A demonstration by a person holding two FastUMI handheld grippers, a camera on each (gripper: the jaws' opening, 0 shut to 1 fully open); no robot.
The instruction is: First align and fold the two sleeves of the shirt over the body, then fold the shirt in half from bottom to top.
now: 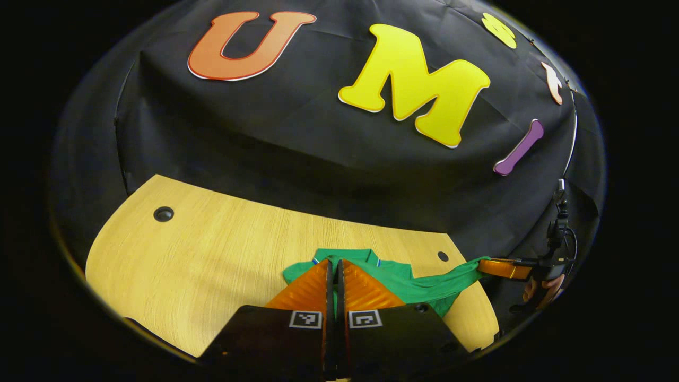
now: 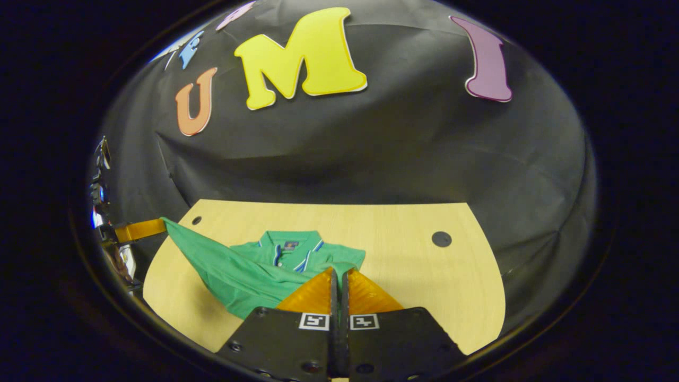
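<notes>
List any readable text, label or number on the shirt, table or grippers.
On the green polo shirt, the neck label: too small to read.
The square markers on left gripper and right gripper: coded patterns, no letters.
The table: none.

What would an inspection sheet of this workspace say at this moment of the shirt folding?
Surface: light wooden table with dark round holes near its far edge.
Job's things: green shirt, collar toward the wall, partly flat on the table, one part lifted and pulled taut between the grippers.
Clutter: nothing seen.
Grippers: left gripper and right gripper both closed on shirt fabric; a hand holds the right one, off the table's edge.
Cables: what looks like a dark cable above that hand.
Surroundings: black cloth wall behind the table.
</notes>
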